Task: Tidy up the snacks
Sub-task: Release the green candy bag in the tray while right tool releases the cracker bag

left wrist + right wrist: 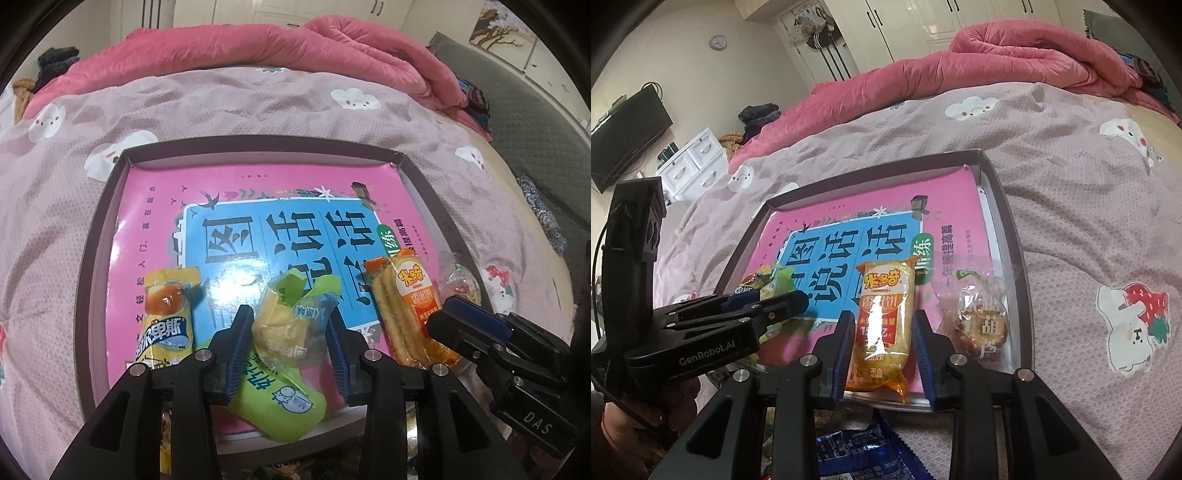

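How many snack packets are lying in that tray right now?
4: a yellow packet at the left, a green packet between the left fingers, an orange rice-cracker pack between the right fingers, and a clear-wrapped snack at the right. Others may be hidden.

One tray (pixel 92 258) holds one pink book (pixel 155 206) and four snack packs: one yellow (pixel 168 314), one green (pixel 284 332), one orange (pixel 882 325), one clear (pixel 982 321). One blue packet (pixel 864 454) lies outside it. Two grippers (pixel 288 332) (pixel 884 354) are present.
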Available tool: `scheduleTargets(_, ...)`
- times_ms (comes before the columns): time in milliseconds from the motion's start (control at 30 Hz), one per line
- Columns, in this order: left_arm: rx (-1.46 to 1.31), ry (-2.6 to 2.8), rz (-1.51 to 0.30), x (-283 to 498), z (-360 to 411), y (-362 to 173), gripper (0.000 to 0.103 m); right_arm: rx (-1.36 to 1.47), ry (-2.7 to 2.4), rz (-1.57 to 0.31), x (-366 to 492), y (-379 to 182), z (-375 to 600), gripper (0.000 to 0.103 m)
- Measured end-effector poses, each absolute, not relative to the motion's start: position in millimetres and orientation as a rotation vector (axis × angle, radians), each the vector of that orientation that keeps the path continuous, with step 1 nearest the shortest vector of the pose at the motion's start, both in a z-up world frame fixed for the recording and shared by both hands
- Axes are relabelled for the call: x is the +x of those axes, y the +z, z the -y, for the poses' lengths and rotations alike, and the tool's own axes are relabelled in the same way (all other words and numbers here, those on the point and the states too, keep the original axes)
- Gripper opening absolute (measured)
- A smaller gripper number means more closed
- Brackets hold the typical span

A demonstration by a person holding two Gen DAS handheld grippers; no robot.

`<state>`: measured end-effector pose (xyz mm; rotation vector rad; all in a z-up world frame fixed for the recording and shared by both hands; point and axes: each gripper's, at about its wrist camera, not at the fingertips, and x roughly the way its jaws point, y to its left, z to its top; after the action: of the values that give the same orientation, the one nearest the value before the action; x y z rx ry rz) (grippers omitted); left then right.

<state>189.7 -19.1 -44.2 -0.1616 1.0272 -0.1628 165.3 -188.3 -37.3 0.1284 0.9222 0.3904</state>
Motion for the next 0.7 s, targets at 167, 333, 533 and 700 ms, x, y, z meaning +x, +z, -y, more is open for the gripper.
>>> scheduleTargets(167, -0.171, -0.150, -1.033, 189, 16, -44, 0.046, 0.127, 0.386, -0.919, 165, -35, 189, 0.033)
scheduleTargets(333, -0.185, -0.149, -1.028, 187, 12, -41, 0.047, 0.129, 0.384, -0.903, 164, -32, 191, 0.033)
scheduleTargets(533, -0.193, -0.163, -1.008, 184, 10, -33, 0.052, 0.133, 0.382, -0.884, 165, -29, 192, 0.033)
scheduleTargets(700, -0.201, -0.164, -0.996, 182, 6, -26, 0.054, 0.134, 0.396, -0.863, 163, -25, 191, 0.033)
